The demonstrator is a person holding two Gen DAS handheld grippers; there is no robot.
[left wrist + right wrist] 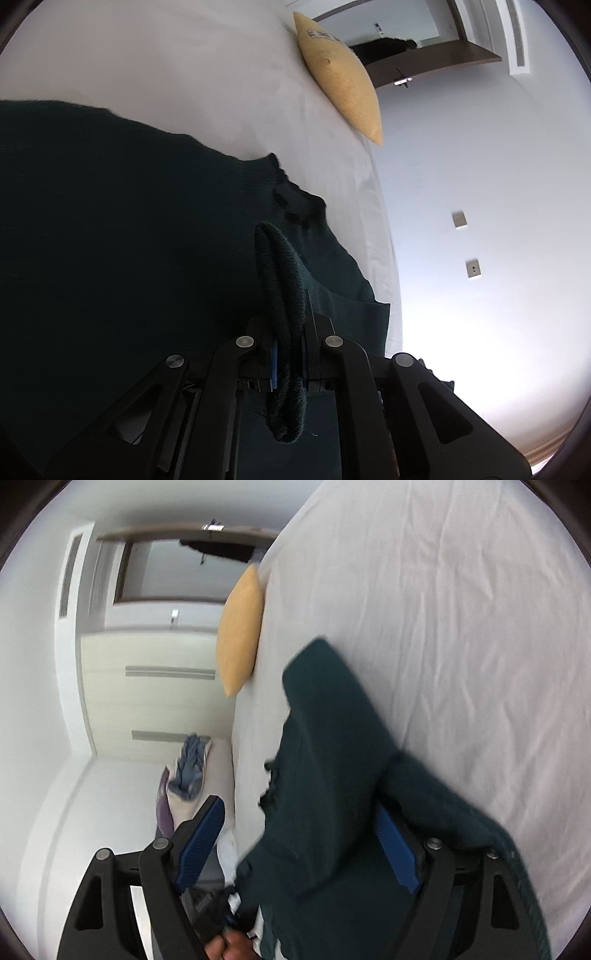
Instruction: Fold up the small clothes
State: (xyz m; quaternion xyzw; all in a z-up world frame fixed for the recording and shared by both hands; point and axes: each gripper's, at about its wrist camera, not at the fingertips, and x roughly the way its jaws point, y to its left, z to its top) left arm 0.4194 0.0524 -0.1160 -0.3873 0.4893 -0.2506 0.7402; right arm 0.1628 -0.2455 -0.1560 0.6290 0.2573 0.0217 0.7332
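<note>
**Garment pinched left, loose at right**

Garment is dark teal, knit-looking, spread over the white bed sheet. In the left wrist view we see it fill the lower left, its far edge ragged against the sheet. A thick rolled hem of it runs up out of our left gripper, whose fingers are pressed together on that fold; blue pad edge just visible against the fabric.

Right wrist view: same garment hangs or drapes along the bed edge, blurred, view rolled sideways. Our right gripper has its fingers spread wide. Cloth lies between them and covers part of the right-side finger; the blue ribbed pad of the left-side finger stands clear of the fabric, the other pad looks uncompressed. We read that as no grip. A fingertip of the person's hand shows at the bottom edge.

Around it: yellow cushion sits at the bed's edge against the sheet, apart from the garment. Beyond the bed, a pale wardrobe with long bar handles, and a small heap of blue and purple cloth on a pale surface beside the mattress. White wall carries two small square plates.
</note>
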